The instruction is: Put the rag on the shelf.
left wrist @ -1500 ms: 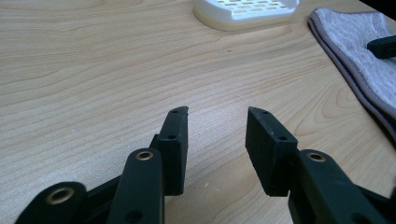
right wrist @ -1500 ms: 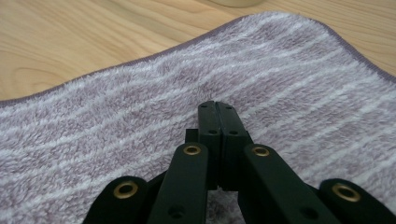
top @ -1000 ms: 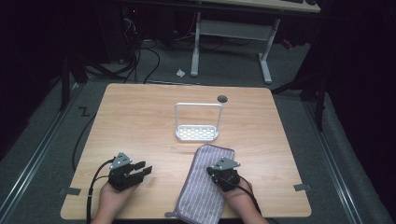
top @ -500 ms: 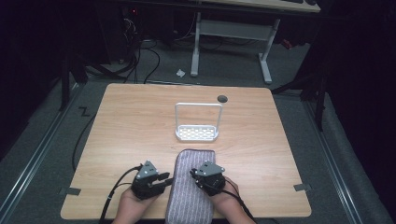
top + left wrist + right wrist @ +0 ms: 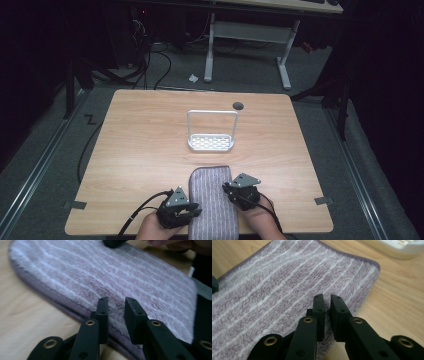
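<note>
On the wooden table point(image 5: 140, 145), near its front edge, a purple striped towel point(image 5: 212, 200) lies flat and folded. The left gripper point(image 5: 192, 212) sits at the towel's left edge, jaws slightly parted astride the hem point(image 5: 82, 311). The right gripper point(image 5: 227, 189) rests at the towel's right edge, jaws nearly together with pile between them. Beyond the towel, apart from it, stands a white rack point(image 5: 211, 131) with a perforated base. A dark round hole point(image 5: 238, 105) lies near the far edge.

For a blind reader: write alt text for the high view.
A striped purple towel lies at the near edge of a wooden table, with the left gripper and right gripper at its two sides. A white rack stands beyond it.
</note>
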